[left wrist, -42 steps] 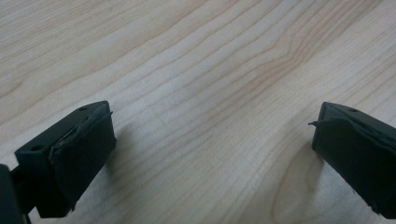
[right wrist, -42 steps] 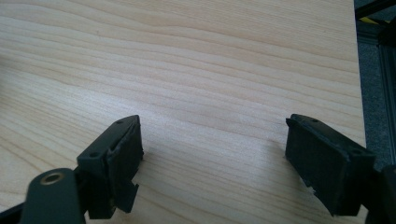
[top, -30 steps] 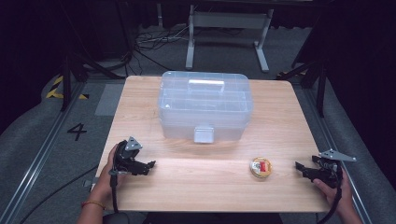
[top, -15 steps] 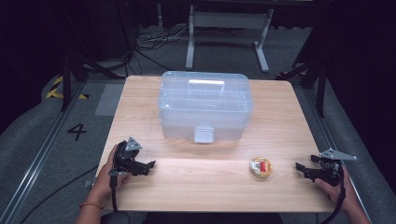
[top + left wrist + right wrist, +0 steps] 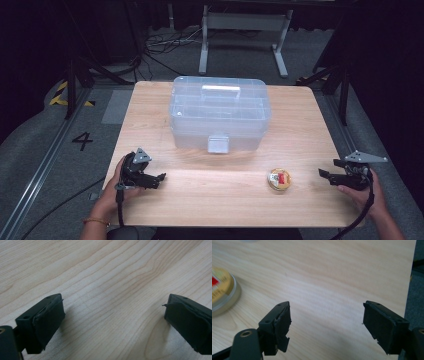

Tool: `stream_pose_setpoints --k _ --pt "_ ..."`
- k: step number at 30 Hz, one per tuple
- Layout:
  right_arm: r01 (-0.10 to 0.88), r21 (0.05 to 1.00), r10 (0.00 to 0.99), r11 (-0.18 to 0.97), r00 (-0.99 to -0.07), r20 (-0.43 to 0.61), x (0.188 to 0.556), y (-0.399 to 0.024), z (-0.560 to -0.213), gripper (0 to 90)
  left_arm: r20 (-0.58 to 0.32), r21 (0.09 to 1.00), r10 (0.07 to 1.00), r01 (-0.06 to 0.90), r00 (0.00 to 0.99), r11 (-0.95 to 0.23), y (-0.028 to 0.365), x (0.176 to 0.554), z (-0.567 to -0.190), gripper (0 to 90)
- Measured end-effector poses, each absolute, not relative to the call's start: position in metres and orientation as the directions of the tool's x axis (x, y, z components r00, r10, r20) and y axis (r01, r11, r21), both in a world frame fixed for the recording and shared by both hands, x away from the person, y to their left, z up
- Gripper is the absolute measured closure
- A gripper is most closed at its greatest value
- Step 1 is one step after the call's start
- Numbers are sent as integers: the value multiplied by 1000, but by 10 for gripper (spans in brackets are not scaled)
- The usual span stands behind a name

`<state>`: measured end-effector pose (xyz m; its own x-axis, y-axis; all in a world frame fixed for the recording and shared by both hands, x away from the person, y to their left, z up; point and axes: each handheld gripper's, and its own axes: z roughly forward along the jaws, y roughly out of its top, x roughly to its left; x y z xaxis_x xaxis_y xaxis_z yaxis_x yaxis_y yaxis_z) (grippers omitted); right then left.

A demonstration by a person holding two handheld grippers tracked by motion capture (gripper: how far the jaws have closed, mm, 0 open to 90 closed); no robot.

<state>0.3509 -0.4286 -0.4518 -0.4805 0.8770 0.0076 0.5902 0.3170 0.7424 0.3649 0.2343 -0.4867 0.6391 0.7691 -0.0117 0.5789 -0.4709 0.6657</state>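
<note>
The small round tin (image 5: 279,179) lies flat on the table (image 5: 300,115), in front of the clear plastic box (image 5: 220,112) and near the right tongs (image 5: 325,174), which are spread wide and empty. The left tongs (image 5: 159,177) are likewise spread and idle. To take the tin well, bring the right tongs in low and level (it is shallow) and close across its rim.

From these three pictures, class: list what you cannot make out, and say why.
- Round tin: right gripper view, cut off by the left edge; label blurred.
- Tin's label, high view: too small to read.
- Clear box: high view, contents hazy behind frosted plastic.
- Latch: fastened or not, too small to tell.
</note>
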Motion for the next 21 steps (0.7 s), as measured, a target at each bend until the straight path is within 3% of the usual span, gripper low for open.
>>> stream_pose_setpoints --k 7,10,21 --pt "536 774 855 337 -518 -14 363 -413 -426 247 -13 665 771 581 637 -469 234 365 -487 33" --pt "494 806 827 324 -562 12 377 -401 -408 295 -13 665 771 581 637 -469 234 365 -487 33" --pt "409 838 798 360 -601 -49 406 -360 -369 341 -13 665 770 581 638 -470 234 365 -487 34"
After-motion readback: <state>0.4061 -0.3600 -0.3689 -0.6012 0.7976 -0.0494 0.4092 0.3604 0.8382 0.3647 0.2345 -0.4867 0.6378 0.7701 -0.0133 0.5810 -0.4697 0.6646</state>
